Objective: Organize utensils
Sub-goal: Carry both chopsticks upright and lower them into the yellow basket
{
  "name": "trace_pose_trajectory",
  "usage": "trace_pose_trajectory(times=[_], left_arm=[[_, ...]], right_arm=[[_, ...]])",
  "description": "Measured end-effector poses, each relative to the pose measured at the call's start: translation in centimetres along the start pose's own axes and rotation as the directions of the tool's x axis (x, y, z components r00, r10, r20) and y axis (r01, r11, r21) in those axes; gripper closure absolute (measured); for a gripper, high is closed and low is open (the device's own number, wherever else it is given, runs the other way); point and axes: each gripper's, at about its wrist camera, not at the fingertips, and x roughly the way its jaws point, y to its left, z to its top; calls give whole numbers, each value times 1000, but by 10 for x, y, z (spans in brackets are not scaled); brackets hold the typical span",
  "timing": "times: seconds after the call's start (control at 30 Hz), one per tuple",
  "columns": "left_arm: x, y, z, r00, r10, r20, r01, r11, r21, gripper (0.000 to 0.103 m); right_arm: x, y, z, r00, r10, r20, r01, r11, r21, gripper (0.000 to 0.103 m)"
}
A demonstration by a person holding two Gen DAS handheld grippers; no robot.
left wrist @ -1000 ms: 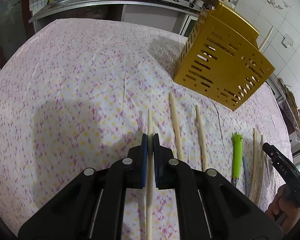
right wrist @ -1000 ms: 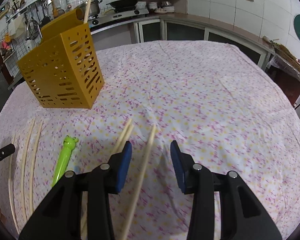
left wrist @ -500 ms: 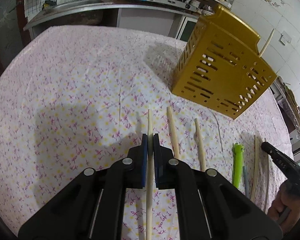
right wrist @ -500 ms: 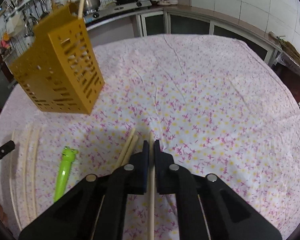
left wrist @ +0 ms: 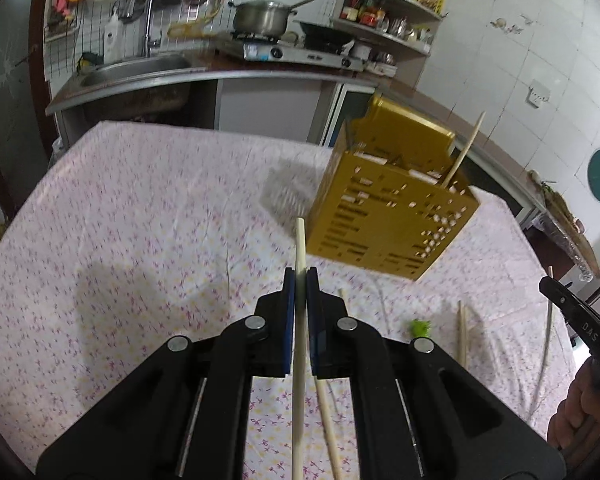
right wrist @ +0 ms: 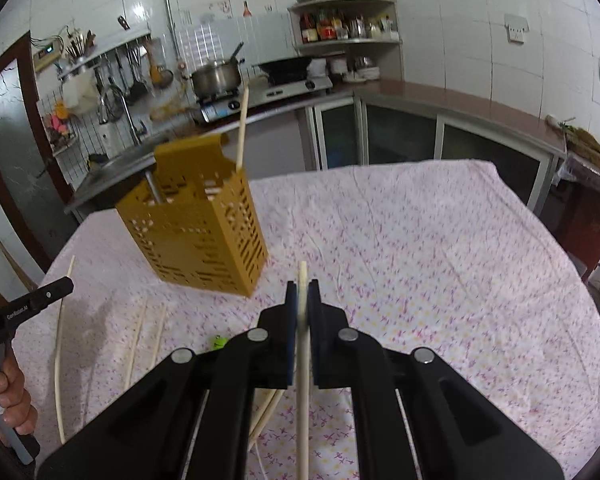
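Observation:
My left gripper (left wrist: 300, 280) is shut on a pale chopstick (left wrist: 299, 248), held above the cloth, its tip near the yellow slotted utensil holder (left wrist: 388, 216). My right gripper (right wrist: 302, 292) is shut on another chopstick (right wrist: 302, 280), lifted, with the holder (right wrist: 204, 232) ahead to its left. One chopstick (right wrist: 242, 120) stands in the holder. Loose chopsticks (left wrist: 326, 400) (right wrist: 140, 332) and a green frog-topped utensil (left wrist: 420, 326) (right wrist: 219, 343) lie on the cloth.
The table carries a floral cloth (left wrist: 140, 220). A kitchen counter with sink (left wrist: 140, 68), stove and pot (left wrist: 260, 20) runs behind it. The other hand-held gripper shows at the edge of each view (left wrist: 576, 316) (right wrist: 24, 308).
The right gripper closed on a chopstick and lifted it. Both grippers rose and tilted up with their chopsticks, and the holder now sits closer ahead.

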Motion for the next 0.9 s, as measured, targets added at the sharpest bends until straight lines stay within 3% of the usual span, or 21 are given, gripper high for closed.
trace_pose_trajectory(times=[0.37, 0.9], left_arm=[[-36, -7, 8, 995, -44, 87, 45, 999, -5, 99], [-51, -12, 11, 992, -41, 116, 41, 999, 2, 99]], right_arm=[[-37, 0, 7, 997, 3, 82, -1, 1000, -16, 97], [-60, 2, 10, 992, 6, 125, -2, 999, -33, 97]])
